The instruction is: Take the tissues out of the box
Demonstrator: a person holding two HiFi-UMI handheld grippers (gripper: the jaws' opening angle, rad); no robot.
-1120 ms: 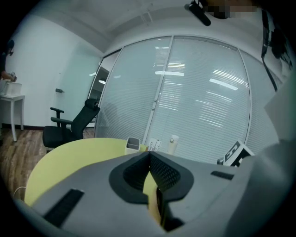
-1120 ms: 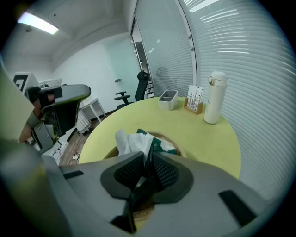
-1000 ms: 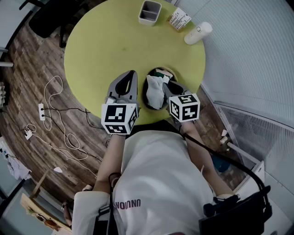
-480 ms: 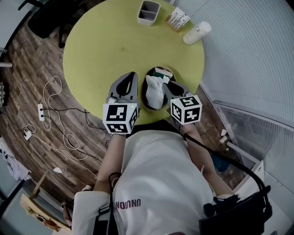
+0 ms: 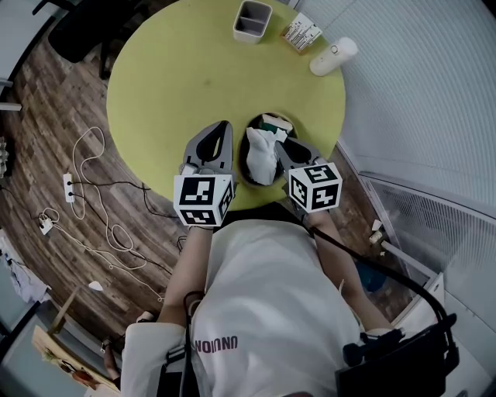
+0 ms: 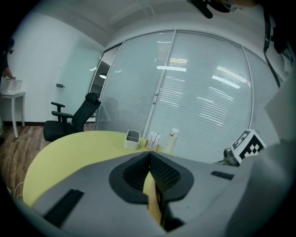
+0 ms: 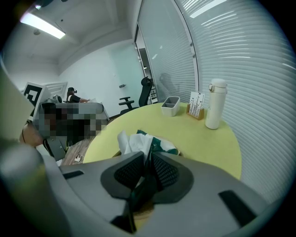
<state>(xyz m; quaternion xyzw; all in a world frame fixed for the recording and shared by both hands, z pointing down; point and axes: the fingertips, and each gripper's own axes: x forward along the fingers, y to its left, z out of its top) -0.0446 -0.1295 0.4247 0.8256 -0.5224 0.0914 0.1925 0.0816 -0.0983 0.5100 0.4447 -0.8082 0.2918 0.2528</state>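
1. Yellow-green is the round tabletop (image 5: 178, 70) that we look down on in the head view. The round box (image 5: 285, 119) sits near the edge closest to us, between our two tools. A white tissue (image 5: 261, 157) spills out of it. Its long axis runs from the far side of the box toward our body, and its loose end points back at us. A green wrapper (image 5: 271, 126) shows at the far side of the box.
2. In the same view, our left hand-held gripper (image 5: 225, 124) lies just beside the box on its left. It points away from us across the tabletop and is apart from the tissue. Our right hand-held gripper (image 5: 281, 144) angles in from the near right, with its tips at the right part of the box. Both forearms reach forward from our white shirt (image 5: 263, 310), and the marker cubes (image 5: 203, 200) are the parts nearest our body.
3. Along the far edge we see a grey tray (image 5: 253, 21), a card holder (image 5: 301, 32) and a white bottle (image 5: 333, 56), all well apart from the box.
4. In the left gripper view, the jaw tips of the left hand-held gripper (image 6: 149, 153) meet with nothing between them. Only a sliver of tabletop (image 6: 78, 148) shows through the slit lower down. It looks out low across the tabletop toward the grey tray (image 6: 132, 139) and the white bottle (image 6: 172, 140).
5. In the right gripper view, the jaws of the right hand-held gripper (image 7: 149, 155) are almost together. They pinch a dark strip of the green wrapper (image 7: 163, 142) that runs down between the pads. Just past the tips the tissue (image 7: 132, 141) stands crumpled out of the box (image 7: 116, 153), with its peak pointing up and slightly left.
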